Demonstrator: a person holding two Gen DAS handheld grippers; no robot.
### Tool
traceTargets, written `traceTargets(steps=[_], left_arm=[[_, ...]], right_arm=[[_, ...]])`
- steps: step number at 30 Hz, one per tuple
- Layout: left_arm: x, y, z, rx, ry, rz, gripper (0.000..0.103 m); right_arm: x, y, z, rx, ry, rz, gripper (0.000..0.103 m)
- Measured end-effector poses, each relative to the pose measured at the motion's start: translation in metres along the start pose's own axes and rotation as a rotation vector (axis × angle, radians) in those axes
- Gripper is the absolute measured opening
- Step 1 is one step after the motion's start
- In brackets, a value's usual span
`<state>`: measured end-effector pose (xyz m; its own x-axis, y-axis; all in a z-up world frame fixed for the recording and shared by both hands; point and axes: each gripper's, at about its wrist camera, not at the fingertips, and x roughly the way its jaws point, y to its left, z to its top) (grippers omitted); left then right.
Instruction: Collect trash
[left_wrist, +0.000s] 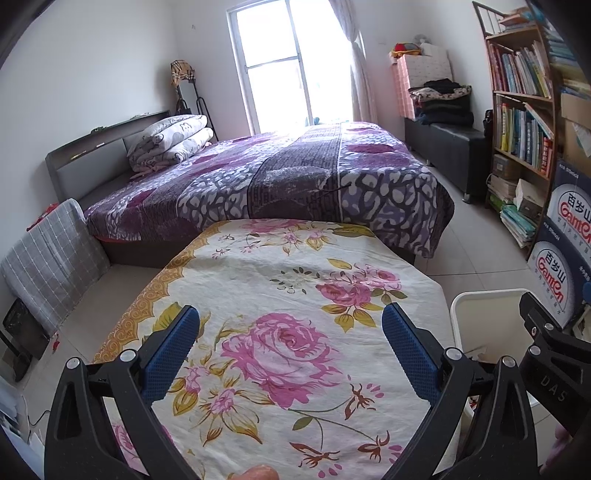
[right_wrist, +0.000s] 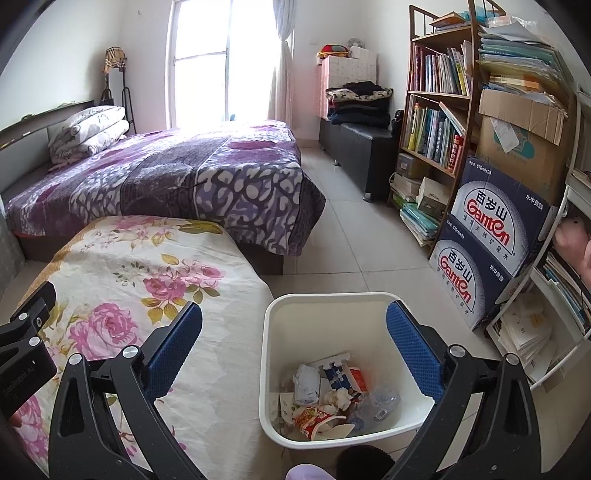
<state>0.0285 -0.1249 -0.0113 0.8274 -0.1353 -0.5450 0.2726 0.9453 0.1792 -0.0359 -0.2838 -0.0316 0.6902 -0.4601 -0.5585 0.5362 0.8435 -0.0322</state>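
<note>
A white trash bin (right_wrist: 275, 325) stands on the tile floor beside a table covered by a floral cloth (left_wrist: 295, 280). Inside the bin lie crumpled paper, wrappers, a small carton and a clear plastic bottle (right_wrist: 376, 404). My right gripper (right_wrist: 293, 317) is open and empty, held above the bin with its blue pads wide apart. My left gripper (left_wrist: 290, 321) is open and empty above the floral cloth; no trash shows on the cloth. The bin's rim (left_wrist: 456, 314) shows at the right of the left wrist view, partly behind the right gripper's body.
A bed with a purple patterned cover (left_wrist: 295, 173) lies beyond the table. A bookshelf (right_wrist: 436, 110) and stacked Ganten water cartons (right_wrist: 491, 236) stand to the right of the bin. A dark bench with folded clothes (right_wrist: 354, 136) sits by the far wall.
</note>
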Motion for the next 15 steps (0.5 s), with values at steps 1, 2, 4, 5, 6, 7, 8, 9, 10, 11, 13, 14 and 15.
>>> traceTargets(steps=[1, 2, 4, 5, 6, 7, 8, 9, 10, 11, 13, 14, 15], left_arm=[[0.0000, 0.0000, 0.0000, 0.000, 0.000, 0.000, 0.096], [0.0000, 0.0000, -0.0001, 0.000, 0.000, -0.001, 0.096], [0.0007, -0.0005, 0.0002, 0.000, 0.001, -0.001, 0.096], [0.0008, -0.0007, 0.0003, 0.000, 0.001, -0.001, 0.096], [0.0008, -0.0007, 0.0005, 0.000, 0.001, -0.001, 0.096], [0.0010, -0.0010, 0.0002, 0.000, 0.002, -0.002, 0.096], [0.0012, -0.0012, 0.0003, 0.000, 0.002, -0.001, 0.096], [0.0015, -0.0014, 0.0004, -0.001, 0.002, -0.001, 0.096], [0.0015, -0.0013, 0.0004, -0.002, 0.002, -0.001, 0.096], [0.0016, -0.0010, 0.0005, -0.002, 0.003, -0.002, 0.096], [0.0023, -0.0022, -0.0003, -0.004, 0.005, -0.003, 0.096], [0.0022, -0.0022, -0.0002, -0.003, 0.006, -0.002, 0.096], [0.0025, -0.0028, -0.0007, -0.004, 0.007, -0.002, 0.096]], right_arm=[[0.0005, -0.0007, -0.0007, 0.000, 0.001, 0.000, 0.096], [0.0003, -0.0015, -0.0010, 0.000, 0.002, -0.001, 0.096], [0.0007, -0.0012, -0.0010, -0.002, -0.001, -0.001, 0.096], [0.0005, -0.0012, -0.0010, -0.003, -0.002, -0.002, 0.096], [0.0006, -0.0009, -0.0008, -0.003, -0.002, -0.002, 0.096], [0.0008, -0.0015, -0.0013, -0.006, -0.002, -0.002, 0.096], [0.0008, -0.0016, -0.0013, -0.005, 0.000, -0.002, 0.096], [0.0016, -0.0023, -0.0011, -0.006, 0.001, -0.001, 0.096], [0.0015, -0.0018, -0.0009, -0.006, 0.002, -0.002, 0.096], [0.0021, -0.0034, -0.0014, -0.006, 0.004, -0.001, 0.096], [0.0015, -0.0029, -0.0016, -0.003, 0.001, -0.003, 0.096], [0.0018, -0.0027, -0.0016, -0.004, 0.001, -0.003, 0.096], [0.0018, -0.0021, -0.0014, -0.005, 0.001, -0.002, 0.096]])
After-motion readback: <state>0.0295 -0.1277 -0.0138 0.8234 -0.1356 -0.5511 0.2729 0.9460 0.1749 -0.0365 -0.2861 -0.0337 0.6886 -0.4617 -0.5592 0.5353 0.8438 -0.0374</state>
